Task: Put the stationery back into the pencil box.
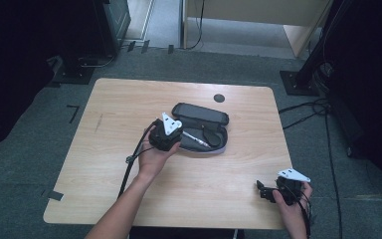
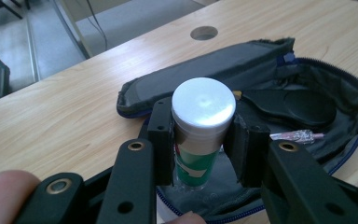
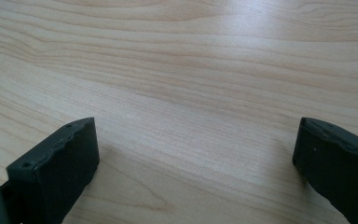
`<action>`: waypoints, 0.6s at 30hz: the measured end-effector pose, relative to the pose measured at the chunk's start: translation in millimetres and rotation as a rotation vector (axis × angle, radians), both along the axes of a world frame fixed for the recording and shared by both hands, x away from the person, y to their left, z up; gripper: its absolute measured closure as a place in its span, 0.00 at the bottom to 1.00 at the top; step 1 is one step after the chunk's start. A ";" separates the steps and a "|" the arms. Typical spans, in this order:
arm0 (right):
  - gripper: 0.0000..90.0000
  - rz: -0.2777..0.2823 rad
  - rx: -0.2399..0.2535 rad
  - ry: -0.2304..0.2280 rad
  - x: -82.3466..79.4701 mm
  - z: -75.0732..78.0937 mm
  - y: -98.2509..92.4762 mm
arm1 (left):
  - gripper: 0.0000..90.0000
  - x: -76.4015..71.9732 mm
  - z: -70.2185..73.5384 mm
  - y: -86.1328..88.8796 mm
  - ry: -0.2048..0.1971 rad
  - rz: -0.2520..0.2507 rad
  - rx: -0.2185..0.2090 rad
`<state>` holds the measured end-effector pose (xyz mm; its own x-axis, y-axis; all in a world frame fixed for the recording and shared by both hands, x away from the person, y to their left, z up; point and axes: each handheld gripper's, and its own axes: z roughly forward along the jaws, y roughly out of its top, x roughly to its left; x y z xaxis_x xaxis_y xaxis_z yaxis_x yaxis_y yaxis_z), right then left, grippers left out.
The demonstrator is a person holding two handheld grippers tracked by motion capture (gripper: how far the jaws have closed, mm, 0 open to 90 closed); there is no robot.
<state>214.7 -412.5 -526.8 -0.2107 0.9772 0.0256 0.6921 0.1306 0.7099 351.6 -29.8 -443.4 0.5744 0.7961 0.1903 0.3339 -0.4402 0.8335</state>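
Wood-grain table (image 1: 129, 104) amid grey carpet (image 1: 25, 139); left claw (image 2: 200, 140) clamping tube (image 2: 200, 126), right claw (image 3: 196, 158) wide.

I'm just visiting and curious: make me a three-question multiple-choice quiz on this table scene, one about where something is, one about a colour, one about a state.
1. Where is the tube with the white cap?
A. Between the left gripper's jaws, above the open pouch
B. Lying by the hole in the table
C. Beside the right gripper

2. What colour is the tube's label?
A. Red
B. Green
C. Yellow

3. How do the right gripper's jaws stand?
A. Shut on a pen
B. Shut on the pouch lid
C. Open, nothing between them

Answers: 1 A, the left gripper clamps the tube over the pouch. 2 B, a green band shows below the white cap. 3 C, in the right gripper view the right gripper has its jaws wide apart over the bare table.
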 end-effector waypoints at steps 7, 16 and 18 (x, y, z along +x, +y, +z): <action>0.00 0.000 0.000 0.000 0.0 0.0 0.0 | 0.74 -0.2 -11.7 -11.8 -0.079 0.017 0.132; 0.00 0.002 0.001 -0.001 0.0 0.0 0.0 | 0.71 -2.0 -26.2 -22.4 -0.058 -0.017 0.159; 0.00 0.004 0.001 -0.001 -0.2 0.1 0.1 | 0.64 -2.7 -26.8 -23.8 -0.024 -0.043 0.132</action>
<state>214.5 -412.3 -526.7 -0.2143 0.9764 0.0259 0.6905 0.1327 0.7110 349.0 -53.6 -470.2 0.6012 0.7383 0.3058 0.2927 -0.5596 0.7754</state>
